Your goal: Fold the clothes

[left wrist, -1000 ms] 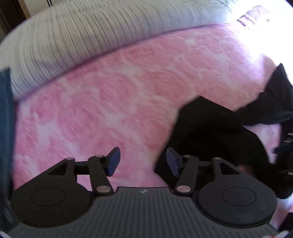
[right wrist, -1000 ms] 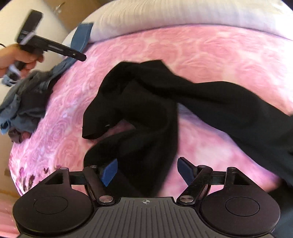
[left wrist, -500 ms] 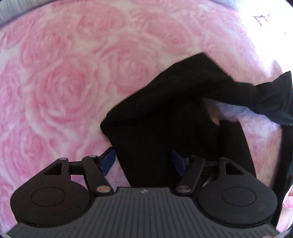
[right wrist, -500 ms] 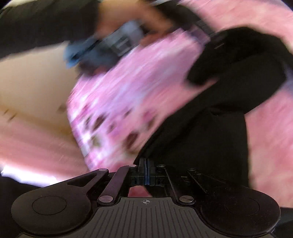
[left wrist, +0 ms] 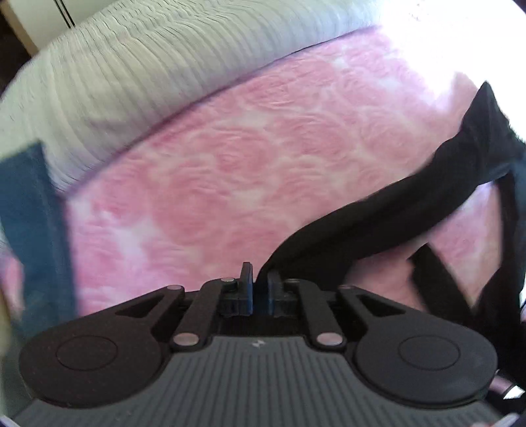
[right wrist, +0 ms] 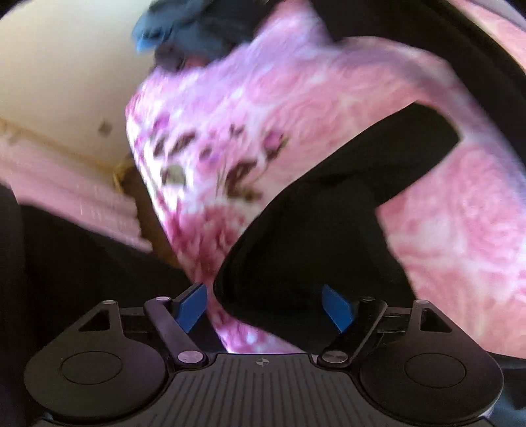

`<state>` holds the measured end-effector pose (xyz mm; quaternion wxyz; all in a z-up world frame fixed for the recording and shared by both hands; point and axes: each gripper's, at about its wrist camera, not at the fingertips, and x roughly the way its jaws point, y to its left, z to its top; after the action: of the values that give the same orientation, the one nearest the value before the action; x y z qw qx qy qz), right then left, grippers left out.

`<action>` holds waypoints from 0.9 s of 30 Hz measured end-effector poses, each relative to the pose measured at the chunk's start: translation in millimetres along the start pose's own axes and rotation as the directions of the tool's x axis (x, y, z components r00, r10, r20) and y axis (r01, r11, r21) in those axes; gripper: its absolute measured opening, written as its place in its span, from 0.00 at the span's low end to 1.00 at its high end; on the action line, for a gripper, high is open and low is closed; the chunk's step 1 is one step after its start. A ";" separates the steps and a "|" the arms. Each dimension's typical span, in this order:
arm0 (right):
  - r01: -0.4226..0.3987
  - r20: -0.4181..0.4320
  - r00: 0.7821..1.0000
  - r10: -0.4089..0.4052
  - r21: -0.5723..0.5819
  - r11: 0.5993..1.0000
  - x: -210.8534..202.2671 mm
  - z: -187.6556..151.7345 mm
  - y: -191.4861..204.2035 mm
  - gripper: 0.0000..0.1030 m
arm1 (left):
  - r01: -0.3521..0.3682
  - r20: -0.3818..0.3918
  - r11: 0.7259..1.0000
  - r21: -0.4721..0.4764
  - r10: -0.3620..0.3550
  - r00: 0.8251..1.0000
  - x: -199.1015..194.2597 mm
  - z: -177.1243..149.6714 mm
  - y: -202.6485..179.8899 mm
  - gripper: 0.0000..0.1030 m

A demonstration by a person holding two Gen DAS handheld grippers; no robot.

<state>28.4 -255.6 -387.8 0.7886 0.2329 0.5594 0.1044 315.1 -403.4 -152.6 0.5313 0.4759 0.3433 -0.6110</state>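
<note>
On a bed spread with a pink rose-patterned quilt, backed by a pale ribbed pillow, we are at the very start of folding a long black knit garment. Nothing we can see is folded yet: the garment lies stretched and twisted across the quilt, one end lifted, the rest trailing off to the right of the left wrist view. A heap of blue-grey clothes waits at the far corner of the bed, apparently untouched, and a strip of dark blue fabric hangs at the left edge of the left view.

Our left tool is closing, its blue pads pinched on an edge of the black garment, which rises from the jaws in a taut band. Our right tool is opening, its pads spread wide with black cloth lying between them but not pressed.

Half a second earlier the left tool stood open over the flat garment and the right tool was clamped shut; since then the roles have swapped, and the cloth has been drawn up off the quilt. The spreading, squaring and every fold remain, in our judgement.
</note>
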 end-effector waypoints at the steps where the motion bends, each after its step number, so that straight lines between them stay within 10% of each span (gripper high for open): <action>1: 0.013 0.029 0.999 -0.014 0.034 0.999 -9.5 1.1 -6.3 0.78 | -0.036 -0.002 0.999 -0.011 0.036 0.999 -0.6 2.3 6.9 0.19; 7: 0.152 0.124 0.977 -0.173 0.164 0.975 -45.5 7.9 -41.0 0.78 | -0.169 -0.036 0.985 -0.031 0.168 0.985 28.8 -10.6 11.4 0.30; 13: 0.272 0.137 0.934 -0.331 0.330 0.904 -61.4 -5.1 -81.9 0.78 | 0.002 0.029 0.968 0.250 -0.010 1.000 54.8 -69.8 -90.8 0.54; 18: 0.330 0.155 0.890 -0.429 0.430 0.840 -60.6 -0.5 -119.0 0.78 | -0.109 0.041 0.801 0.589 0.105 0.994 104.9 -121.8 -173.9 0.61; 19: 0.350 0.151 0.880 -0.451 0.436 0.829 -60.2 3.3 -126.5 0.78 | -0.153 0.057 0.758 0.634 0.152 0.987 116.2 -128.9 -181.8 0.55; 20: 0.365 0.148 0.871 -0.468 0.440 0.820 -60.6 6.9 -134.3 0.78 | -0.177 0.056 0.740 0.649 0.186 0.981 124.9 -131.9 -182.7 0.25; 22: 0.388 0.147 0.861 -0.487 0.428 0.816 -63.0 12.3 -147.9 0.78 | -0.161 0.014 0.769 0.619 0.194 0.981 130.9 -128.1 -171.6 0.01; 27: 0.460 0.126 0.836 -0.534 0.369 0.807 -82.5 20.6 -167.9 0.78 | -0.010 0.012 0.945 0.325 0.006 1.000 48.6 -66.1 -97.4 0.01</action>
<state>2.4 -441.9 -394.9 0.7967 0.2136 0.5177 -0.2272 235.2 -338.5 -227.6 0.4498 0.5550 0.2329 -0.6598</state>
